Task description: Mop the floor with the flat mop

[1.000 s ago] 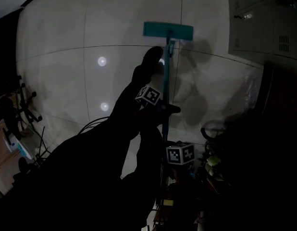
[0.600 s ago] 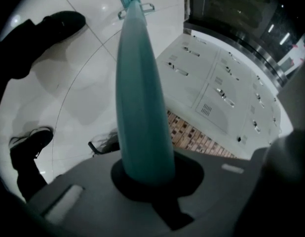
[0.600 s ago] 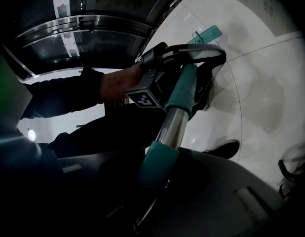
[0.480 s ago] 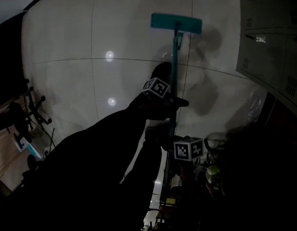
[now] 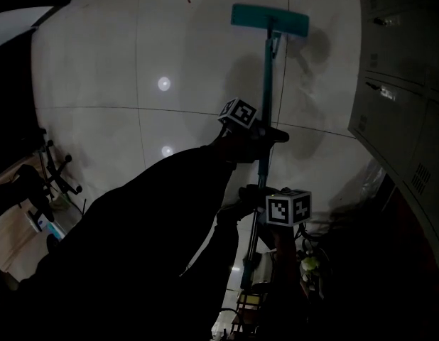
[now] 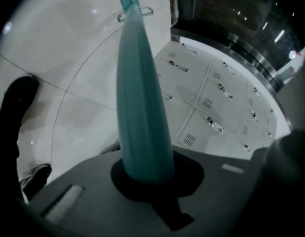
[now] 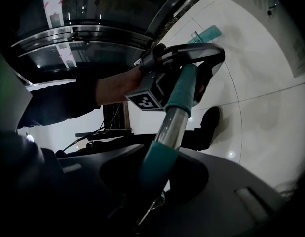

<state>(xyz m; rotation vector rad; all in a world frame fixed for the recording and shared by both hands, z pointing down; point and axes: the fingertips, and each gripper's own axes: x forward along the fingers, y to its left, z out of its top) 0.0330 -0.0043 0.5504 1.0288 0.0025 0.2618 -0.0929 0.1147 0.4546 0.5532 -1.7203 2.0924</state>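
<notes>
Mopping judged under way, extent done unreadable: no wet trace visible on floor [image 5: 134, 62]. Head of flat mop [image 5: 270, 21] down flat, just left of lockers [image 5: 397, 84]. Left gripper [image 5: 264, 135] clamped round handle [image 5: 266, 77] — right gripper [image 5: 256, 203] clamped lower on it.

The flat mop [image 5: 269, 20] rests head-down on the glossy white tiled floor [image 5: 99, 126], near grey lockers [image 5: 404, 105].

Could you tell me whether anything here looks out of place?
Nothing stands out. The mop head lies flat on the tiled floor, its handle straight, with the left gripper and right gripper both shut on it.
</notes>
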